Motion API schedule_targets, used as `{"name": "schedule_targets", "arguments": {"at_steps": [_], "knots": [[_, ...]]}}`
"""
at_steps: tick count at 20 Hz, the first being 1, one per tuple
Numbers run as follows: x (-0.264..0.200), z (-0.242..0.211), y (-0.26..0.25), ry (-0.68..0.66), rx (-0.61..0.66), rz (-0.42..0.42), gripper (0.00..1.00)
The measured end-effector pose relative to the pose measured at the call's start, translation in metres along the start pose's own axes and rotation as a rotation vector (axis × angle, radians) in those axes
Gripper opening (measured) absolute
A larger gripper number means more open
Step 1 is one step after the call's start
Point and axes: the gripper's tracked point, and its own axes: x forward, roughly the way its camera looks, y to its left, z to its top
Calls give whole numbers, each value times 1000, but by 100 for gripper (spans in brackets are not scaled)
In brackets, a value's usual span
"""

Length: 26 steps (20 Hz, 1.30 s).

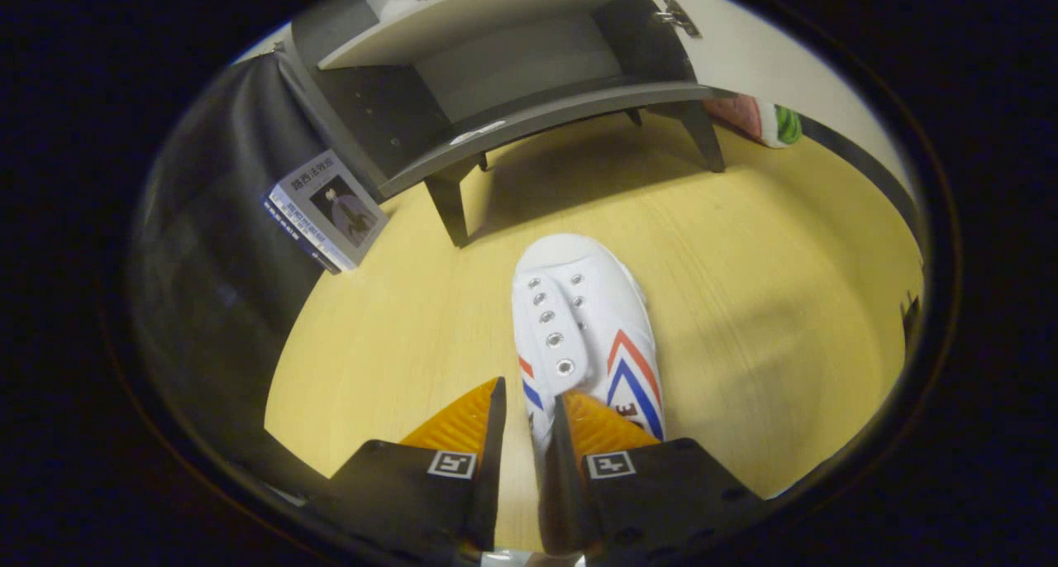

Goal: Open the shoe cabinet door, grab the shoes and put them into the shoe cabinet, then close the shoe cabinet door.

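Note:
A white shoe [583, 319] with red and blue chevrons on its side points toe-first toward the shoe cabinet [529, 116]. My gripper [529, 392] is shut on the shoe's left side wall near the heel opening, one finger outside and one inside the shoe. Whether the shoe rests on the yellow wooden floor [769, 302] or hangs just above it, I cannot tell. The grey cabinet stands on short legs beyond the shoe. Its door [744, 46] is swung open to the right, with a metal hinge [679, 17] showing. The inner shelf [512, 71] looks bare.
A book [326, 212] leans against the dark wall left of the cabinet's front leg [450, 207]. A pink and green watermelon-patterned object [764, 121] lies behind the cabinet's right leg. Open floor lies between the shoe and the cabinet.

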Motion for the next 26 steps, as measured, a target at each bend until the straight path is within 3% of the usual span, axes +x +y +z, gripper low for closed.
{"name": "schedule_targets", "arguments": {"at_steps": [2, 4, 12, 19, 26], "knots": [[1, -1, 3, 1, 21, 16, 11], [1, 1, 3, 9, -8, -4, 4], [-31, 53, 9, -91, 42, -27, 3], [-55, 91, 19, -156, 85, 1, 2], [-109, 168, 47, -300, 51, 30, 2]]}}
